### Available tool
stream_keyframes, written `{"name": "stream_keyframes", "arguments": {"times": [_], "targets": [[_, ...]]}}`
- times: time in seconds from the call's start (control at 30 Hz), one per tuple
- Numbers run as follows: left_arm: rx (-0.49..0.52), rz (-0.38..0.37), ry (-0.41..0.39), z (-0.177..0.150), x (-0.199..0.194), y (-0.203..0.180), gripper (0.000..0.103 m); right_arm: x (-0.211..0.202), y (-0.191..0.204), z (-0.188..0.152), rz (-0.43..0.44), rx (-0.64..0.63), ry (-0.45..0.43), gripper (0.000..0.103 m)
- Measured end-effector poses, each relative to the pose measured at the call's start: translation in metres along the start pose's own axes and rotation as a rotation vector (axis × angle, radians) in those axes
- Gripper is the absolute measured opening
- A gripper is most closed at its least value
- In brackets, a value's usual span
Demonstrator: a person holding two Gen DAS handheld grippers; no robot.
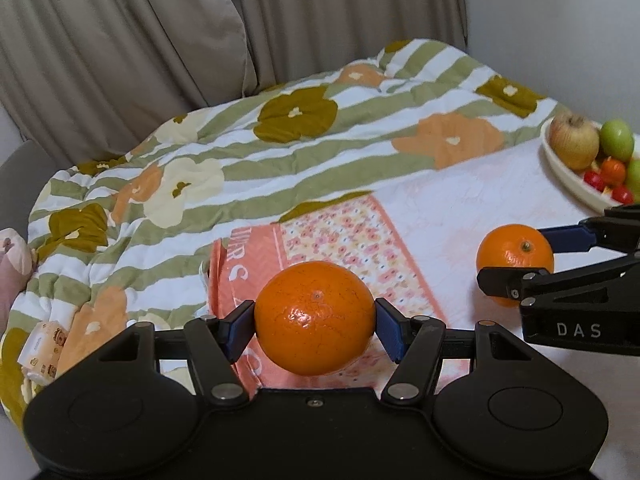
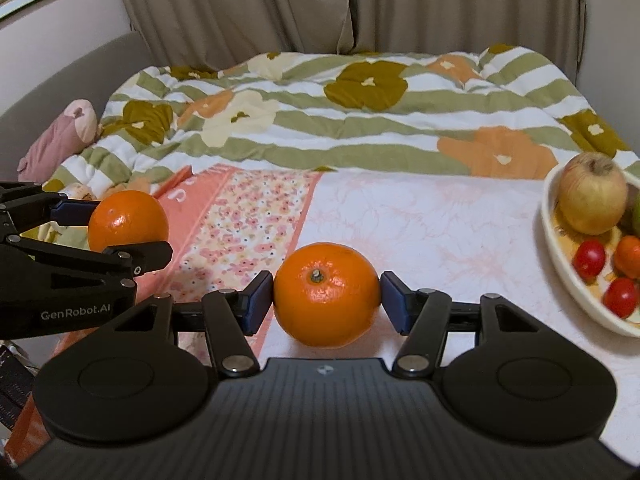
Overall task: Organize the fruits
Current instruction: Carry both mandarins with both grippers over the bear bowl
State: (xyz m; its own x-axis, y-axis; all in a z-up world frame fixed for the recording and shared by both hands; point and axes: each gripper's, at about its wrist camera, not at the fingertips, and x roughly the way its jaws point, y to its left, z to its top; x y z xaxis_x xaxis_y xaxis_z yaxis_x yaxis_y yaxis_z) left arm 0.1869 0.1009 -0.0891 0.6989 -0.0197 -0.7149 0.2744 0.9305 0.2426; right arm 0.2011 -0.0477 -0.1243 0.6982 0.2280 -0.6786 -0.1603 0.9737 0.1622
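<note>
The orange in my left gripper [image 1: 315,318] sits squarely between the two blue pads [image 1: 240,330], touching both at its widest girth, stem dimple facing up and slightly away from me; whether it rests on the pink floral cloth [image 1: 348,232] or is just clear of it I cannot tell. The second orange [image 2: 326,294] is held the same way in my right gripper [image 2: 327,300], left pad touching, right pad at its flank with contact not fully clear, stem stub facing the camera, low over the pale pink sheet [image 2: 440,220]. Both tools are therefore clamped on fruit, side by side, the left one well off to the left. The governing relation is the fruit bowl [image 2: 576,300]: it lies ahead and to the right, near my right gripper and well apart from the left. I judge the right orange goes first, travelling rightward and up over the rim. The bowl already carries a russet apple [image 2: 593,194], cherry tomatoes [image 2: 589,258] and green fruit [image 1: 618,139], so free room looks limited. A striped flower quilt [image 2: 320,120] lies bunched beyond.
</note>
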Motion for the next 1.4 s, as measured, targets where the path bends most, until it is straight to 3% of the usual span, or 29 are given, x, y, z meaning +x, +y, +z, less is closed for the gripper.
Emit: {"name": "stream_keyframes", "arguments": {"times": [0.3, 0.73, 1.1, 1.4], "targets": [[-0.047, 0.01, -0.054, 0.02, -0.05, -0.034, 0.067, -0.068, -0.041, 0.013, -0.001, -0.007, -0.053, 0.073], [-0.061, 0.009, -0.124, 0.061, -0.088, -0.121, 0.067, -0.15, -0.143, 0.022, -0.031, -0.019, -0.124, 0.073], [-0.011, -0.092, -0.118, 0.093, -0.05, -0.207, 0.067, -0.154, -0.23, 0.022, -0.088, -0.001, -0.111, 0.073], [0.041, -0.151, -0.082, 0.106, 0.006, -0.252, 0.067, -0.129, -0.27, 0.016, -0.114, 0.029, -0.071, 0.073]]}}
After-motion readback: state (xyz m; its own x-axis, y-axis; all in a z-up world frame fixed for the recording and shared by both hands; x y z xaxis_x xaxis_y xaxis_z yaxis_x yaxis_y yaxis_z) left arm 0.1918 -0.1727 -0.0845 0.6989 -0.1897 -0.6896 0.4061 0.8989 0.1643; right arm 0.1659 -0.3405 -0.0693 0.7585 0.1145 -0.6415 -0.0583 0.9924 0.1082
